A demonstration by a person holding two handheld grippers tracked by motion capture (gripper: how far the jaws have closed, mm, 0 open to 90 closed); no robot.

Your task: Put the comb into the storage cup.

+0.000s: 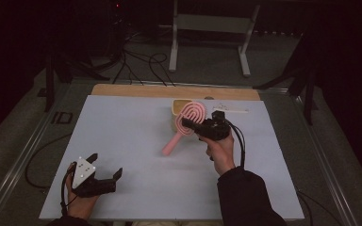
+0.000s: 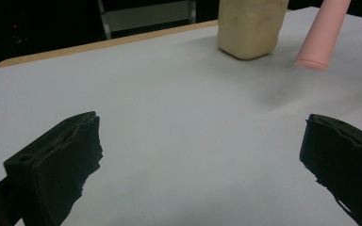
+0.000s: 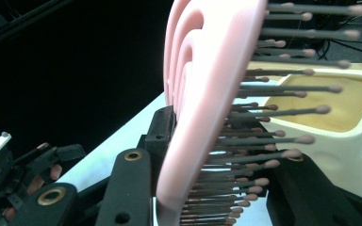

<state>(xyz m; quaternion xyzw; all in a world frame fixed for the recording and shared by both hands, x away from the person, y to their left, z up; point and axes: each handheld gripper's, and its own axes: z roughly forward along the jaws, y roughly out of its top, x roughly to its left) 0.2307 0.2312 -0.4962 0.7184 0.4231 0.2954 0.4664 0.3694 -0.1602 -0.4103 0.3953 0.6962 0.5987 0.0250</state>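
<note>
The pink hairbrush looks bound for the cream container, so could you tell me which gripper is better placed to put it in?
Right. The right gripper is shut on the pink hairbrush, held just beside the cream container. The left gripper sits open near the table's near edge, far from both.

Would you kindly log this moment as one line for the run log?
right gripper: shut on brush, held above table | cup: upright beside brush head | left gripper: open, idle at near edge
</note>
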